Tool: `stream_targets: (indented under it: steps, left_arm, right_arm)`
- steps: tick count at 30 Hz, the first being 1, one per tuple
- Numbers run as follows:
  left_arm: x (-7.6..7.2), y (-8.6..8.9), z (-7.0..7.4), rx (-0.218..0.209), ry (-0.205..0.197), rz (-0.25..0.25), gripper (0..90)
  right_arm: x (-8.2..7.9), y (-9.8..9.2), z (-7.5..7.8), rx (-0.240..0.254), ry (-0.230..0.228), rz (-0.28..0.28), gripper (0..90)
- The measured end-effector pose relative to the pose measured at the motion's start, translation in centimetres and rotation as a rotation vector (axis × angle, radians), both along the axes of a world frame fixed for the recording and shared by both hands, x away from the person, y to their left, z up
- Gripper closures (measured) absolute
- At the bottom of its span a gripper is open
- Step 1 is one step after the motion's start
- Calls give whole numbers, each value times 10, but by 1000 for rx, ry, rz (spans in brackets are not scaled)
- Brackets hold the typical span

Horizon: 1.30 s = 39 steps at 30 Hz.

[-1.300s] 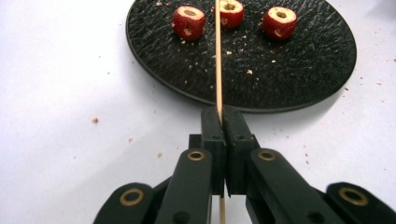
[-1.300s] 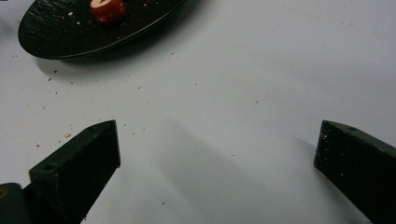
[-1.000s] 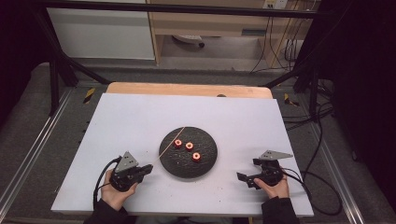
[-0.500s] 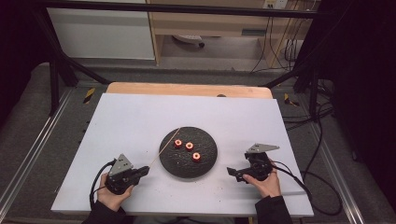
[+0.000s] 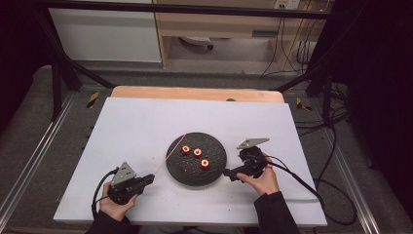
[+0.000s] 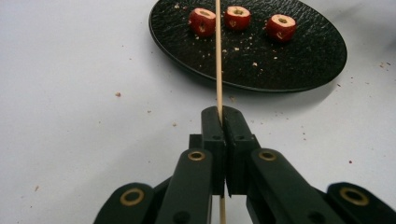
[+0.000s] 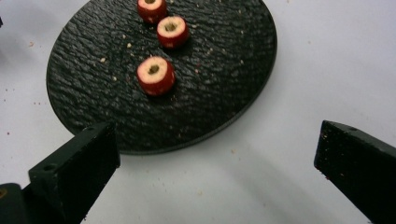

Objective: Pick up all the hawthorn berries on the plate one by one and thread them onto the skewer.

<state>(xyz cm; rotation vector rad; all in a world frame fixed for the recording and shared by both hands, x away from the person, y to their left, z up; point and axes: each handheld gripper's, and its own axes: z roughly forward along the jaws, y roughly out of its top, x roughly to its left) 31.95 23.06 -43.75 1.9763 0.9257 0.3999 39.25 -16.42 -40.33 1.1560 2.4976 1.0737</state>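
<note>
A black round plate [image 5: 187,171] lies mid-table with three red cored fruit pieces [image 5: 197,152] on it. My left gripper [image 5: 148,179] rests at the plate's front left, shut on a thin wooden skewer [image 5: 170,156] that slants up over the plate's left edge. In the left gripper view the jaws [image 6: 222,114] pinch the skewer [image 6: 218,56], which runs past the leftmost fruit [image 6: 202,21]. My right gripper [image 5: 229,173] hovers at the plate's right edge, open. In its own view the jaws [image 7: 215,140] stand wide with nothing between them, the nearest fruit [image 7: 155,74] ahead on the plate [image 7: 224,70].
The white tabletop [image 5: 136,126] has crumbs around the plate. A wooden strip [image 5: 195,92] runs along its far edge. Black cables [image 5: 297,180] trail from both grippers toward the near side. Metal rails [image 5: 34,161] and dark frame legs flank the table.
My right gripper has moved left and away from the person, rising a little, up to the plate's right edge. The left gripper and skewer have barely shifted.
</note>
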Motion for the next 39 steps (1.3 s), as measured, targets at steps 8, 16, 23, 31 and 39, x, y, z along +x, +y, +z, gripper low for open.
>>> stream_targets:
  steps: [8,16,23,31,39]
  left_arm:
    - [0,0,-1,0,1,3,881]
    - [1,1,-2,0,1,3,881]
    - [1,0,-3,1,3,1,881]
    - [1,1,-3,-1,5,1,881]
    - [1,1,-3,2,7,-1,881]
  right_arm:
    - [14,28,13,-65,25,45,47]
    - [30,58,17,-140,76,91,131]
    - [41,80,15,-211,128,127,196]
    - [51,95,10,-251,191,152,276]
    - [57,103,4,-272,244,180,398]
